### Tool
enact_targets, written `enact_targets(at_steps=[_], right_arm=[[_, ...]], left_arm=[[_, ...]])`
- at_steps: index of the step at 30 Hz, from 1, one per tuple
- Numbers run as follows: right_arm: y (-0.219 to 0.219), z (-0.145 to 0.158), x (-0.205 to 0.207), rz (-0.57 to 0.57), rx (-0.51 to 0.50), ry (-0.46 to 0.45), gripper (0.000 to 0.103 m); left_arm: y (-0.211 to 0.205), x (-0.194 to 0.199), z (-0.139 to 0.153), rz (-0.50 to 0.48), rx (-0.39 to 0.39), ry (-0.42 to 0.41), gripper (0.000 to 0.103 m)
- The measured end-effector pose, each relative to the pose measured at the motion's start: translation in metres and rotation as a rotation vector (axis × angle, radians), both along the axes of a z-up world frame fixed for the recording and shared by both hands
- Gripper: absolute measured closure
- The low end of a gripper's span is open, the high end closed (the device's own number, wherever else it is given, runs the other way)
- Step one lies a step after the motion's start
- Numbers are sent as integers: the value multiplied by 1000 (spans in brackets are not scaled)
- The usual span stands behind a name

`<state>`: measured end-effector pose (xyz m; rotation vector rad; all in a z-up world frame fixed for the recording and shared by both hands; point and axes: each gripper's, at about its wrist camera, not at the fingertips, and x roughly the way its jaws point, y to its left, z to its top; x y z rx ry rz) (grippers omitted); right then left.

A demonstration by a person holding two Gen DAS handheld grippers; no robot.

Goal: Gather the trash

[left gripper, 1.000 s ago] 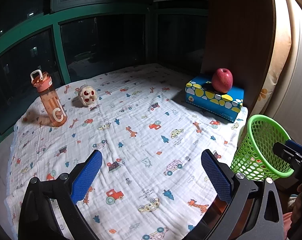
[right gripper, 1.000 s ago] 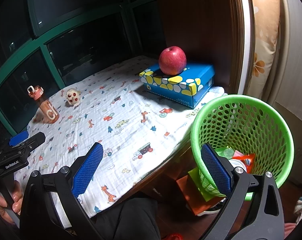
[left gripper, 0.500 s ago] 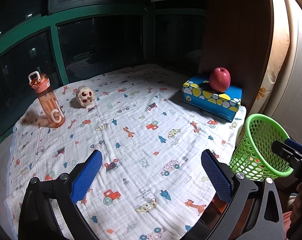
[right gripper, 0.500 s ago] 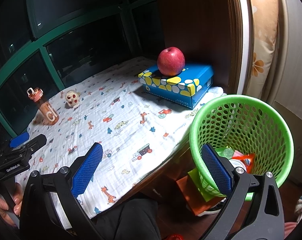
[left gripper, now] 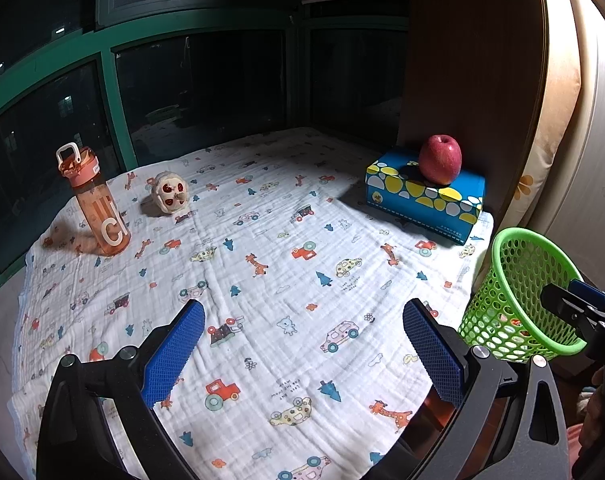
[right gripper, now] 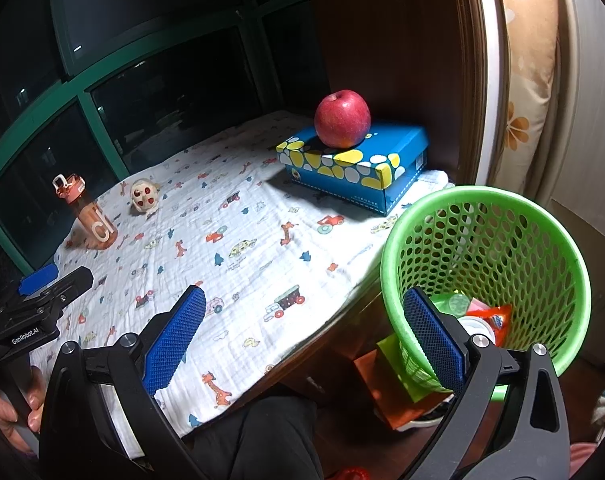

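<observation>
Green plastic basket (right gripper: 486,276), round, with a perforated wall and a solid rim, standing off the right edge of the table just beside the overhanging cloth; in the right wrist view its mouth faces the camera and the trash (right gripper: 484,314) lies at its bottom: a red-orange wrapper with a small blue mark, a pale green round piece and a white lidded piece, the printing too small to read. In the left wrist view the same basket (left gripper: 520,292) appears at the far right, with red scraps visible through the holes. Left gripper (left gripper: 302,334): both blue-padded fingers spread wide over the cloth, nothing between them. Right gripper (right gripper: 304,336): fingers likewise spread wide and empty, the right pad (right gripper: 432,338) overlapping the near rim of the basket in the view, the left one above the table edge. The left gripper also shows at the left margin of the right wrist view, its black body lettered "GenRobot.AI". Table cloth (left gripper: 282,264): white, printed with cars, trucks, giraffes, blue trees and short captions too fine to read. Water bottle (left gripper: 94,204): orange-pink, upright near the far left corner, white lettering "cl" visible on its side. Small plush toy (left gripper: 170,198) just to the right of the bottle. Tissue box (left gripper: 424,196): blue with yellow and white blotches, at the far right of the table, small print illegible; a red apple (left gripper: 440,159) rests on top of it.
</observation>
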<state>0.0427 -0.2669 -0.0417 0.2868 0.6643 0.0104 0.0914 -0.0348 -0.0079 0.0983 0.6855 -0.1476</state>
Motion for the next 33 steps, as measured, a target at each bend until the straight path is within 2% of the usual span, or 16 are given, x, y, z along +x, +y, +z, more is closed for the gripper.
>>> enact_targets(at_steps=[33], right_arm=[[0, -4, 1, -8, 13, 5, 5]], left_arm=[[-1, 0, 3, -2, 4, -14, 7]])
